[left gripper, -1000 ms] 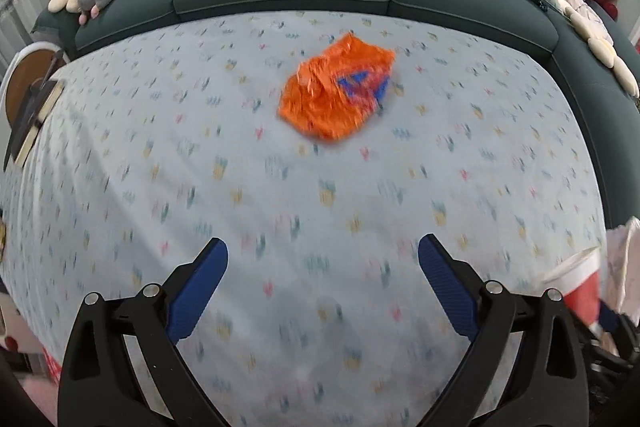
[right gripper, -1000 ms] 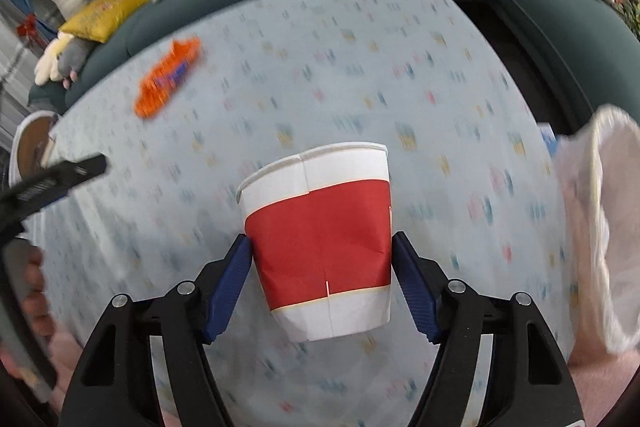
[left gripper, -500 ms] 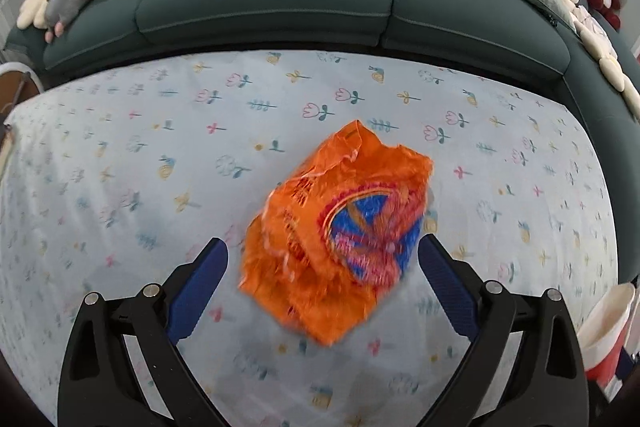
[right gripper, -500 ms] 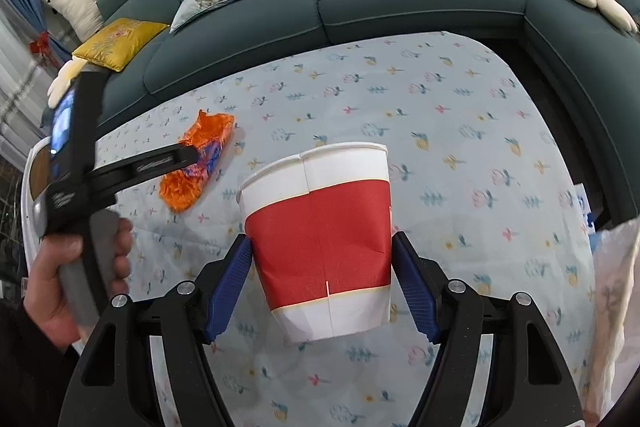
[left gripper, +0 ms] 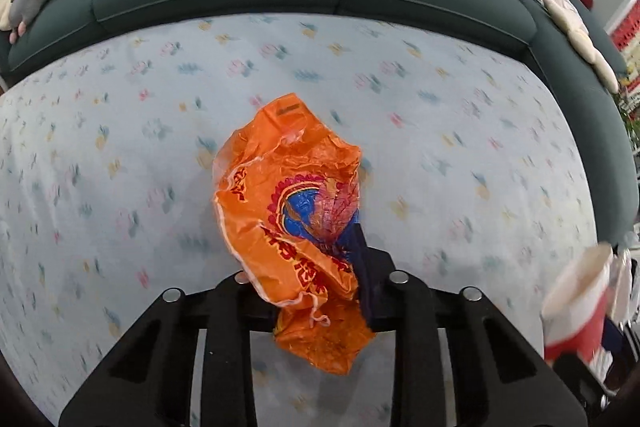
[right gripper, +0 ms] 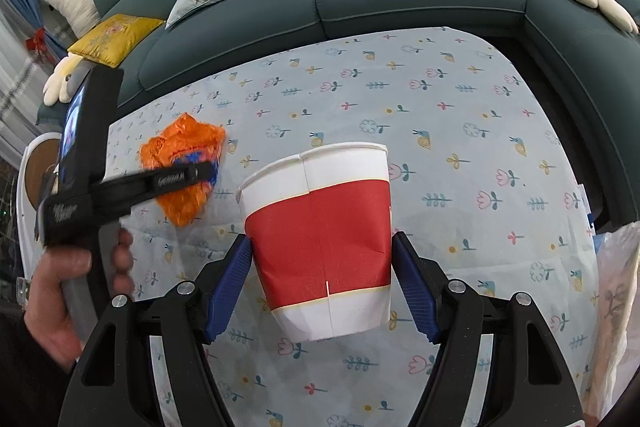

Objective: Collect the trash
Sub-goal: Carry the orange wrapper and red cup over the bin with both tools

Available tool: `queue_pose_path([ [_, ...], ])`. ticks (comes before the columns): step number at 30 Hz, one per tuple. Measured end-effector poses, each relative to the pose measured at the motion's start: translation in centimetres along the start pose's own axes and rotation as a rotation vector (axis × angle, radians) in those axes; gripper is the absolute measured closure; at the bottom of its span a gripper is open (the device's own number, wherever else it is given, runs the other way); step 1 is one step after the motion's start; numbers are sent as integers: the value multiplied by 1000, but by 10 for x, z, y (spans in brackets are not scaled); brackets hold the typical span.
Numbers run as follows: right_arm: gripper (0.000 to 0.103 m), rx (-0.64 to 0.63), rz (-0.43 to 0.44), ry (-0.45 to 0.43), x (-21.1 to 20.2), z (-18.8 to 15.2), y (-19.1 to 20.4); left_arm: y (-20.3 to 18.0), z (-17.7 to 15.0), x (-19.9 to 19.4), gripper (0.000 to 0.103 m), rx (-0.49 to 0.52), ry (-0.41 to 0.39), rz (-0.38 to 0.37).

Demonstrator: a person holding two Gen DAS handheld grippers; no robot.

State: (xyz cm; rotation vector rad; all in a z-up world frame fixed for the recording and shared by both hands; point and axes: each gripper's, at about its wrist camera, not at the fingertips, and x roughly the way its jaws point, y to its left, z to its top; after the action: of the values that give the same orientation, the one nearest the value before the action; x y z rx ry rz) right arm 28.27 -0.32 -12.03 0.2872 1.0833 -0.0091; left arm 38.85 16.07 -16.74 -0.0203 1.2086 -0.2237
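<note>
Left wrist view: left gripper [left gripper: 304, 267] closing on orange wrapper [left gripper: 288, 203] over the tablecloth [left gripper: 120, 147].
Right wrist view: right gripper [right gripper: 320, 281] clamped on paper cup [right gripper: 320, 239]; plastic bag [right gripper: 612, 291] beside it. Neither item bagged yet.

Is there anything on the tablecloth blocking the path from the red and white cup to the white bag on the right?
Nothing visible does. The right gripper holds the paper cup above the floral tablecloth, and the stretch of cloth between it and the white plastic bag at the right edge is bare. The bag's opening is out of frame.
</note>
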Motion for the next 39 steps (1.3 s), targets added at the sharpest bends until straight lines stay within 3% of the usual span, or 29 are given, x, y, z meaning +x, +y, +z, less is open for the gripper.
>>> queue_pose_path([
  [5,35,-2,-8,-1,-13,-14,-6,-28,-41,-12,79,19,42,-33],
  [12,35,-5,-19,12,-37,-50,-23,-51,-108,-33,79,-41,103,-93],
  [19,35,11,-31,17,-73,-95,-50,-72,-153,-63,80,-54,108,-102],
  [26,35,31,-31,-27,-111,-121,-73,-107,-170,-101,84,-1,51,-101],
  [39,35,94,-30,-165,-182,-133,-122,-185,-185,-150,88,116,-47,-136],
])
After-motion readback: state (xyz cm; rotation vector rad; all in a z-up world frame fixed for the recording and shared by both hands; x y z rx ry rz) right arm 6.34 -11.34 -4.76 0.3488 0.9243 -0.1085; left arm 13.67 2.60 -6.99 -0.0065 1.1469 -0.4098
